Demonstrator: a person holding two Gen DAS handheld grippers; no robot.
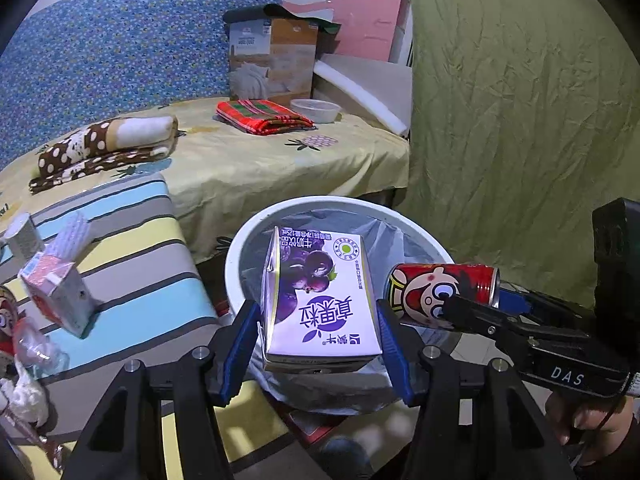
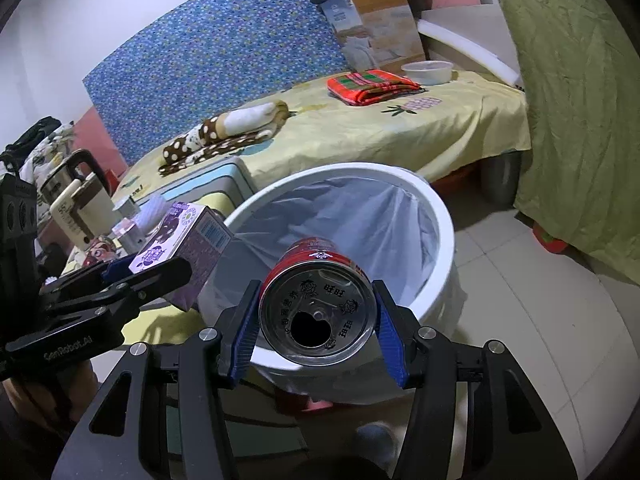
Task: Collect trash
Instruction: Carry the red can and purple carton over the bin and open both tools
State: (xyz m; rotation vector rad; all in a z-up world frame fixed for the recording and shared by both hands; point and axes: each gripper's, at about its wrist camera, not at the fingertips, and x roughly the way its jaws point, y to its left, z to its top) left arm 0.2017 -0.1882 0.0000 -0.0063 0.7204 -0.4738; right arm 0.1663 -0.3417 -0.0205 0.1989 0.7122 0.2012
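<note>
My left gripper (image 1: 318, 320) is shut on a purple milk carton (image 1: 320, 296) and holds it over the white trash bin (image 1: 248, 240) lined with a plastic bag. My right gripper (image 2: 318, 312) is shut on a red drink can (image 2: 316, 300), open end toward the camera, above the bin's (image 2: 440, 216) near rim. In the left wrist view the can (image 1: 440, 288) hangs at the bin's right side. In the right wrist view the carton (image 2: 188, 240) is at the bin's left edge.
A striped table (image 1: 132, 248) at left holds a red-white carton (image 1: 56, 296), crumpled wrappers (image 1: 28, 360) and a small can (image 1: 24, 236). Behind is a bed (image 1: 260, 160) with folded blankets, a bowl and a box. A green curtain (image 1: 520, 120) hangs at right. A kettle (image 2: 76, 184) stands at left.
</note>
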